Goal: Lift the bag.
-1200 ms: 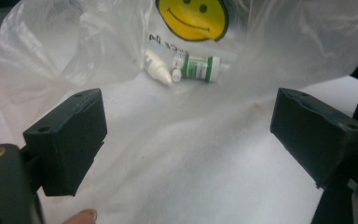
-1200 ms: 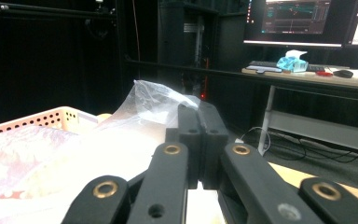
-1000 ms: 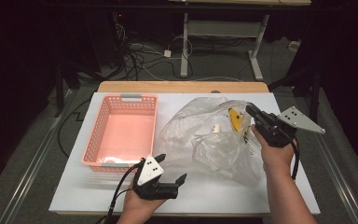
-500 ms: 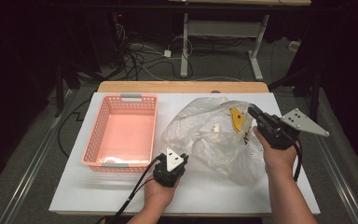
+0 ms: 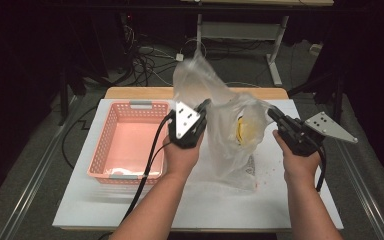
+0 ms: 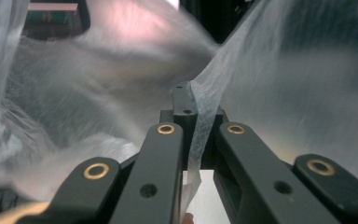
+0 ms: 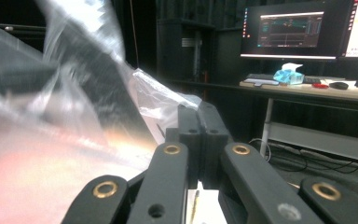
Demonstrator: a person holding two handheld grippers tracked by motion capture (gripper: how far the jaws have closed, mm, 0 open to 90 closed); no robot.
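Observation:
A clear plastic bag (image 5: 230, 140) hangs above the white table (image 5: 220, 205), stretched between both grippers, with a yellow item (image 5: 243, 131) inside it. My left gripper (image 5: 204, 106) is raised at the bag's left side and shut on a fold of the film; in the left gripper view the plastic (image 6: 284, 84) runs down between the closed jaws (image 6: 189, 95). At the bag's right edge my right gripper (image 5: 272, 113) is shut on the film. In the right gripper view the bag (image 7: 74, 116) billows left of the closed jaws (image 7: 198, 112).
A pink basket (image 5: 102, 145) with grey handles sits on the left of the table, a small white item in its near corner. Cables (image 5: 145, 60) and a desk frame (image 5: 275, 50) lie beyond the far edge. A desk with monitors (image 7: 284, 28) stands behind.
My left gripper went from open near the table's front edge to the bag, shut on it and lifted it. The bag rose from lying flat to hanging. The right hand barely moved.

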